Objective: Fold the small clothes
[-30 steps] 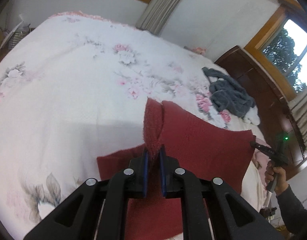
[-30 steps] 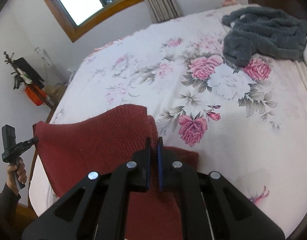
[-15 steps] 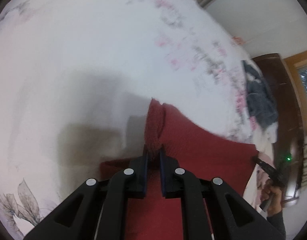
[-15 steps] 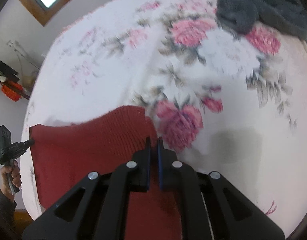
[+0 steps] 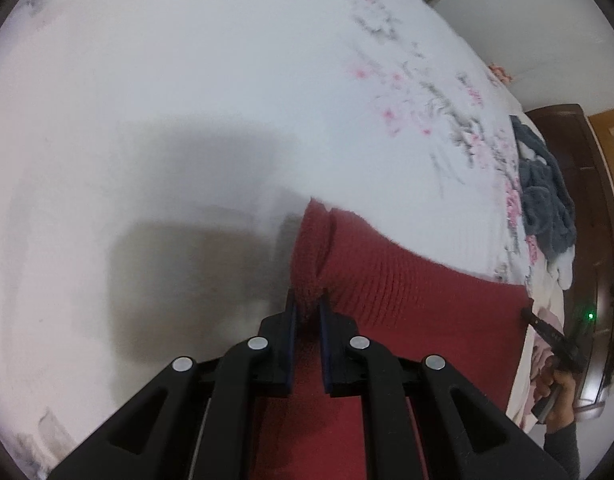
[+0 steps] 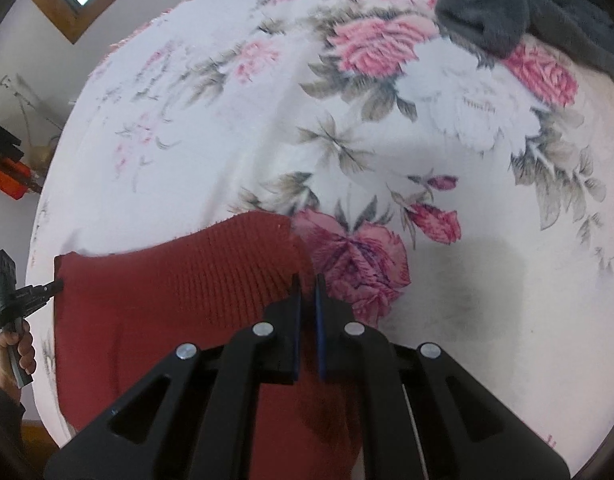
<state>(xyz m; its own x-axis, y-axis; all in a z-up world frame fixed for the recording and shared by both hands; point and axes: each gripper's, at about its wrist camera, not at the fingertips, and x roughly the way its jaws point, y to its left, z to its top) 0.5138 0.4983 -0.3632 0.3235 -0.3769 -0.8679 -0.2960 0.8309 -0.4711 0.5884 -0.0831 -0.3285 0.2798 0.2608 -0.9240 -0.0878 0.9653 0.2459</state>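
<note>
A red knitted garment [image 5: 407, 280] is stretched above the floral bedspread [image 6: 347, 120], one corner being pinched by the left gripper [image 5: 306, 304] and the other by the right gripper [image 6: 305, 284]. A grey fleece garment [image 6: 507, 4] is seen lying at the far side of the bed.

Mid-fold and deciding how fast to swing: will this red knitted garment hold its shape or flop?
Likely floppy: the red knitted garment sags between the left gripper and right gripper. Its coarse ribbed knit probably resists slipping from the fingers. It should drape onto the floral bedspread, not slide.
</note>
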